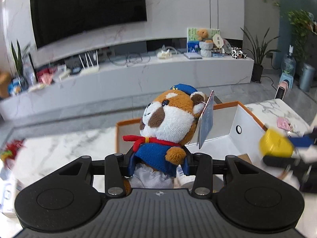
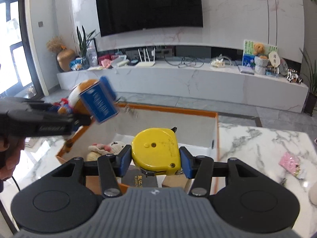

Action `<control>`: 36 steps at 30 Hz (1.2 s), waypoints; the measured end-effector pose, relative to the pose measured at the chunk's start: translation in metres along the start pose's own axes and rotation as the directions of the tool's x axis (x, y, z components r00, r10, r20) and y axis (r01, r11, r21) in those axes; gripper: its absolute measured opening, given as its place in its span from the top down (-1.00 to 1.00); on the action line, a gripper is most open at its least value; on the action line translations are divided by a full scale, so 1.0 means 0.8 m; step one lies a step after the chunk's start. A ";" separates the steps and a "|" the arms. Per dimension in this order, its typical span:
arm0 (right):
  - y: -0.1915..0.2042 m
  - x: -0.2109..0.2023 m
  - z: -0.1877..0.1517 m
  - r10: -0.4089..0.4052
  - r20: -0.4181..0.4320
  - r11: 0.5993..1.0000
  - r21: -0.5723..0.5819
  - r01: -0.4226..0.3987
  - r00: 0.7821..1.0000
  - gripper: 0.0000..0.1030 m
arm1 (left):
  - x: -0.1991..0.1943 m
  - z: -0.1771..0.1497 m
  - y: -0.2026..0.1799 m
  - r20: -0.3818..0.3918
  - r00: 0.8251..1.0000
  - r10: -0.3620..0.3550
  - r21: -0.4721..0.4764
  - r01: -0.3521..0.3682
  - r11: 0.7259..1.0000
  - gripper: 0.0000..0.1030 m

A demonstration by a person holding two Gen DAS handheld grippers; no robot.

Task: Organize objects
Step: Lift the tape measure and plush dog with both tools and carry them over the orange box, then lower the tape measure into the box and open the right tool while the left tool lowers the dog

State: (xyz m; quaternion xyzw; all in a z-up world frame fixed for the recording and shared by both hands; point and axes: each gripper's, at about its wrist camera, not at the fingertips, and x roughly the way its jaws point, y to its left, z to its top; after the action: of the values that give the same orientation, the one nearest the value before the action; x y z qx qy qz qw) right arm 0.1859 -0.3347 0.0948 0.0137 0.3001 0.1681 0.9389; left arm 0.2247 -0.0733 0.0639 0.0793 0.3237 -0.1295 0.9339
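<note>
Left hand-held gripper (image 1: 157,163): clenched on the plush (image 1: 168,123), blue pads pressing its blue-coated body at both sides.
Plush: brown and white, blue cap, red scarf, a hang tag (image 1: 206,125) dangling at its side; held in the air over the near left edge of the box (image 1: 245,123).
Right hand-held gripper (image 2: 155,161): clenched on the tape measure (image 2: 156,150), pads against its two flat edges.
Tape measure: yellow, held over the box interior.
Box: white inside, orange rim, standing on the marble bench (image 2: 257,144); a pale soft toy (image 2: 108,148) and a dark booklet (image 2: 138,179) lie inside.
Pink packet (image 2: 291,161): on the bench, well right of the box.
Person's hand (image 2: 9,152): at the left edge of the right wrist view, gripping the other tool's handle.
</note>
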 end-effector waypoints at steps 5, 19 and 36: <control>0.005 0.050 -0.001 0.030 -0.076 0.999 -0.024 -0.032 0.997 -0.04 | 0.043 -0.006 0.001 -0.063 0.998 0.006 -0.013 -0.007 1.000 0.05; 0.010 0.126 -0.013 0.111 -0.230 0.994 0.045 -0.103 0.967 -0.04 | 0.085 -0.016 -0.026 -0.156 0.985 0.079 0.125 -0.060 0.990 0.11; 0.015 0.143 -0.016 0.109 -0.279 0.988 0.139 -0.072 0.954 -0.03 | 0.092 -0.018 -0.051 -0.185 0.977 0.109 0.193 -0.072 0.978 0.15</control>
State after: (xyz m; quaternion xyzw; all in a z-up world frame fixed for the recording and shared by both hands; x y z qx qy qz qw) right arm 0.2622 -0.2872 0.0215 0.0628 0.4417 0.1916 0.8742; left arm 0.2603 -0.1226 0.0041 0.1929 0.3962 -0.1079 0.8912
